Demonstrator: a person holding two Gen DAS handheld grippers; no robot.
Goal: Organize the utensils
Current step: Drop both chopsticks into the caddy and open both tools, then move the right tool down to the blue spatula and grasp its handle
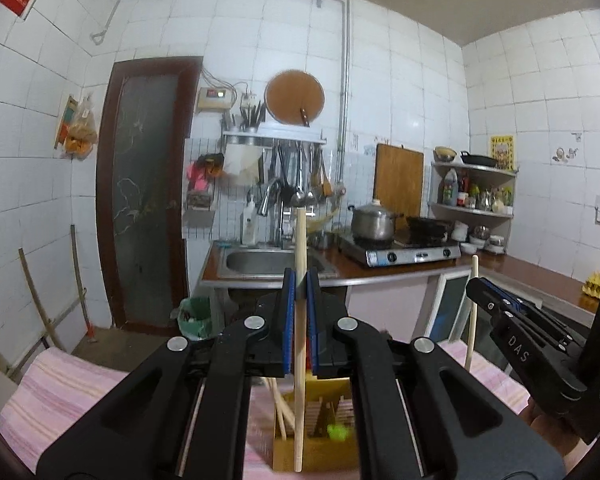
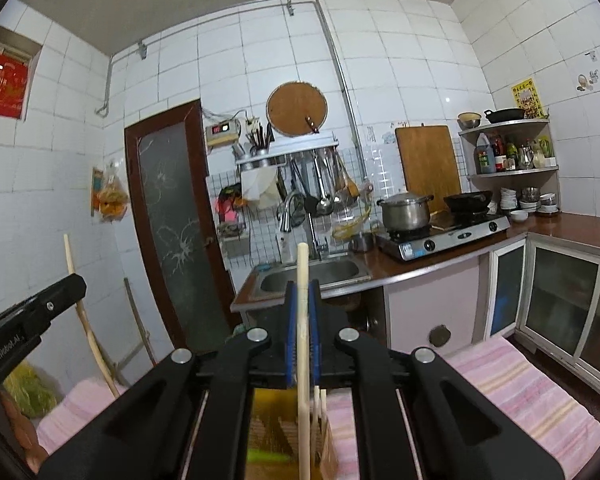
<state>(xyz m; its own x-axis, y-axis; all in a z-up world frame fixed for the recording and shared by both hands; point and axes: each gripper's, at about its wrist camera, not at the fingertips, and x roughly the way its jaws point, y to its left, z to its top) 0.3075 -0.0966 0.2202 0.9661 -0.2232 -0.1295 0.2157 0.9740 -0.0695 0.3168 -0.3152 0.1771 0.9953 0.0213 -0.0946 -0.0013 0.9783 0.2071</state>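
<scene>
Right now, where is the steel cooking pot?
In the left wrist view, the steel pot sits on the gas stove, right of the sink, before the leaning wooden cutting board.

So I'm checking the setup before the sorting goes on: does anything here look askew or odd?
Nothing stands out. Each tongs, left and right, is shut on one upright chopstick above the wooden holder.

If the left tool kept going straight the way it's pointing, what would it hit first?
Probably the sink counter edge straight ahead; the way there looks free, though depth is unclear. The left tool is shut on a wooden chopstick.
</scene>
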